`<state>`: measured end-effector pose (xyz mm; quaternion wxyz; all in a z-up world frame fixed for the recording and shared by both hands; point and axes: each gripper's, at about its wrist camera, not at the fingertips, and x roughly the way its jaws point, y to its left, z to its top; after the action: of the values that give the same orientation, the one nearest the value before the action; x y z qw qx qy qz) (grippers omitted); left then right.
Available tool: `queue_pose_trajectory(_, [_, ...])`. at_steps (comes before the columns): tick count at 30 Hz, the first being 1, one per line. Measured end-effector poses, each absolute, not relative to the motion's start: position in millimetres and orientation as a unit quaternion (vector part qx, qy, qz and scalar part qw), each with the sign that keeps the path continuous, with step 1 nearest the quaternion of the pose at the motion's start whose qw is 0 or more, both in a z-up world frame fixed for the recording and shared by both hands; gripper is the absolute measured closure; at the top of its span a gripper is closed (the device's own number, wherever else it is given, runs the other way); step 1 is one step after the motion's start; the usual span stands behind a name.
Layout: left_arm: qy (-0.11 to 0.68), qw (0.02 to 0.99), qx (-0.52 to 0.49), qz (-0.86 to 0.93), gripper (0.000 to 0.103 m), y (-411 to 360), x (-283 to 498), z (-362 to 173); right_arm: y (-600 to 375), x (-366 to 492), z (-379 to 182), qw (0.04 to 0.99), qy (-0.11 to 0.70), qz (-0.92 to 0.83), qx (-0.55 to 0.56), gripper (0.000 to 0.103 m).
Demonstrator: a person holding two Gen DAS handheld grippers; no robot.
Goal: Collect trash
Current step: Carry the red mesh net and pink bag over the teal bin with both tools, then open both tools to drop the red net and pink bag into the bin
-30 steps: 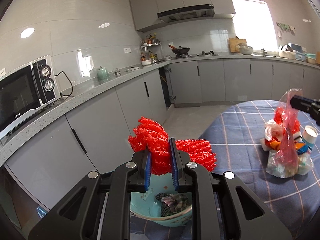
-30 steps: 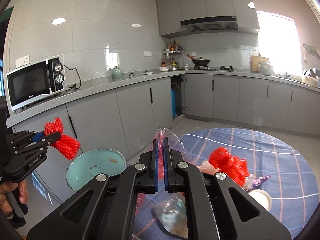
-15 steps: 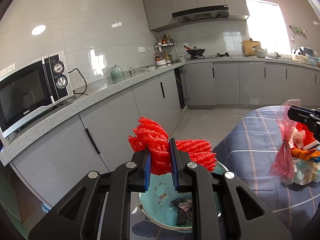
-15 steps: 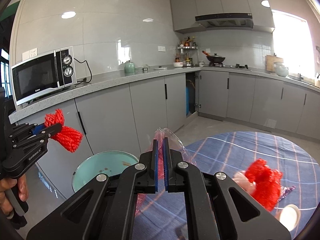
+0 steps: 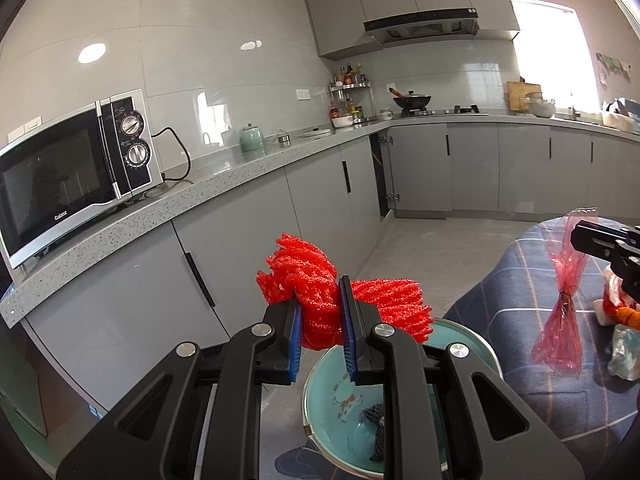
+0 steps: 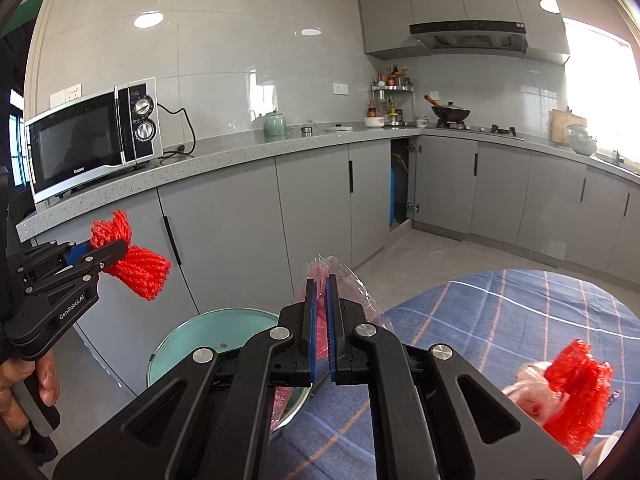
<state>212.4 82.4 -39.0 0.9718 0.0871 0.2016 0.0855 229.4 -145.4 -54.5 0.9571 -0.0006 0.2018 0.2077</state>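
Note:
My left gripper (image 5: pixel 320 300) is shut on a red foam net (image 5: pixel 384 304) and holds it in the air above a teal bin (image 5: pixel 472 336) with some dark scraps in it. In the right wrist view the same left gripper (image 6: pixel 108 252) and red foam net (image 6: pixel 136 268) hang at the left, over the teal bin (image 6: pixel 208 332). My right gripper (image 6: pixel 321 284) is shut on the top of a thin red plastic bag (image 6: pixel 340 276). That bag (image 5: pixel 564 312) dangles from the right gripper (image 5: pixel 580 236) over the table's edge.
A round table under a blue checked cloth (image 6: pixel 500 312) carries a pile of trash with another red net (image 6: pixel 576 392) at the right. Grey cabinets and a counter with a microwave (image 5: pixel 72 172) run along the left. A person's hand (image 6: pixel 44 376) holds the left gripper's handle.
Both grippers have swung left, away from the trash pile and toward the teal bin, each still holding its item. The pile has slid to the right edge of both views.

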Motion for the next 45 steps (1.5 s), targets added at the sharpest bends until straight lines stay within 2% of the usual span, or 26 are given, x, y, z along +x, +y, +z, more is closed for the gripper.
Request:
queue_pose_trajectory(30, [0.218, 0.966, 0.079, 0.113, 0.086, 109.1, 232.0, -53.3, -93.7, 270.0, -75.7, 0.945, 0.228, 0.233, -0.021, 0.098])
queue_pose_trajectory(39, [0.225, 0.966, 0.081, 0.101, 0.083, 106.8, 235.1, -58.6, -87.4, 272.5, -81.3, 0.941, 0.237, 0.239, -0.029, 0.097])
queue_pose_trajectory(41, [0.225, 0.966, 0.082, 0.1, 0.077, 106.5, 234.9, -59.2, -86.9, 272.5, -82.7, 0.94, 0.239, 0.243, -0.029, 0.093])
queue_pose_trajectory(42, [0.224, 0.966, 0.082, 0.101, 0.076, 106.3, 234.8, -59.4, -86.3, 273.0, -84.4, 0.939, 0.241, 0.242, -0.03, 0.08])
queue_pose_trajectory(43, [0.224, 0.966, 0.083, 0.1, 0.07, 105.9, 234.6, -59.7, -86.2, 273.3, -85.5, 0.939, 0.243, 0.243, -0.029, 0.068])
queue_pose_trajectory(45, [0.222, 0.966, 0.083, 0.101, 0.065, 106.2, 234.3, -60.2, -86.7, 273.1, -88.2, 0.938, 0.246, 0.242, -0.027, 0.067])
